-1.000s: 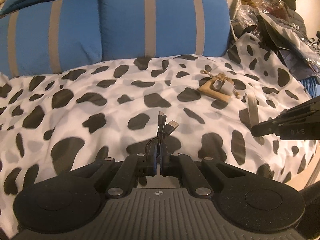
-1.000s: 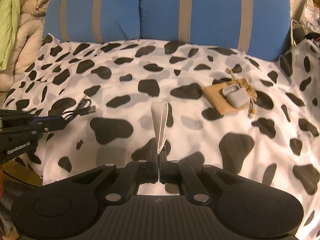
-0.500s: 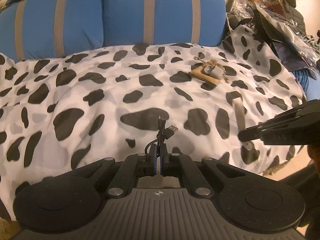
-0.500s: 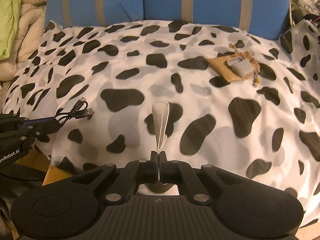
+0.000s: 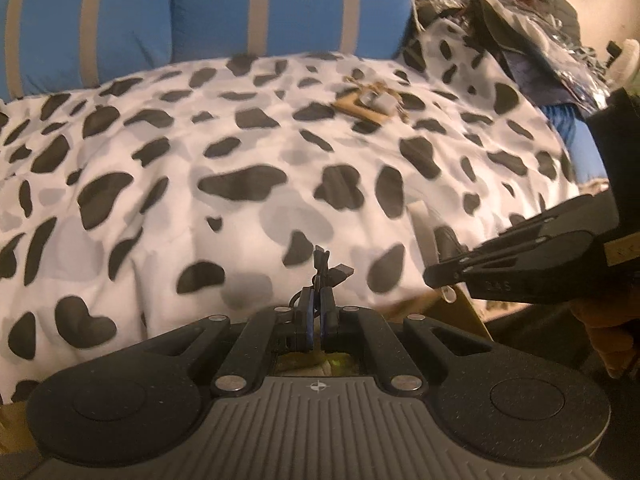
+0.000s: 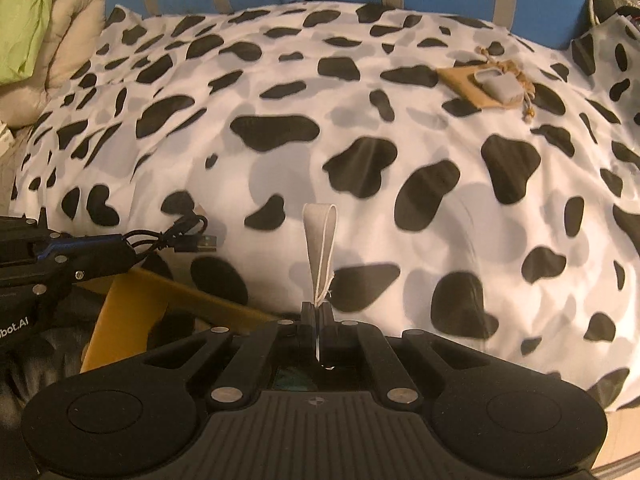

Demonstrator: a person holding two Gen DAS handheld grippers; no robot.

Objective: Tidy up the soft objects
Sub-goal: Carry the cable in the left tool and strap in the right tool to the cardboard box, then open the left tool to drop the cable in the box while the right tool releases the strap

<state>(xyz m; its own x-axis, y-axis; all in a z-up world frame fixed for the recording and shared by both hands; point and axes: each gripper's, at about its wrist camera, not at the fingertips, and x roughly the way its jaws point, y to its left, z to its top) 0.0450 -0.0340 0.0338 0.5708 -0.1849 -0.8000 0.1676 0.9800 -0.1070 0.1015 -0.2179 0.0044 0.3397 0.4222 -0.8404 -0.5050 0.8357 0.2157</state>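
Note:
My left gripper (image 5: 319, 300) is shut on a coiled black USB cable (image 5: 326, 270), held past the front edge of the cow-print bedspread (image 5: 240, 152). The cable also shows in the right wrist view (image 6: 180, 236) sticking out of the left gripper (image 6: 120, 246). My right gripper (image 6: 317, 308) is shut on a grey-white loop strap (image 6: 320, 240) that stands up from the jaws. The strap (image 5: 424, 224) and right gripper (image 5: 436, 276) show at the right of the left wrist view. A tan drawstring pouch (image 6: 466, 82) with a grey earbud case (image 6: 500, 84) lies far on the bed.
Blue pillows with grey stripes (image 5: 260, 8) line the back of the bed. An open cardboard box flap (image 6: 132, 300) sits below the bed's front edge. Beige and green bedding (image 6: 32, 20) is piled at the left; dark bags (image 5: 540, 28) at the right.
Both grippers have pulled back toward the bed's front edge with their loads. The bed looks farther away and the cardboard box flap has come into view below.

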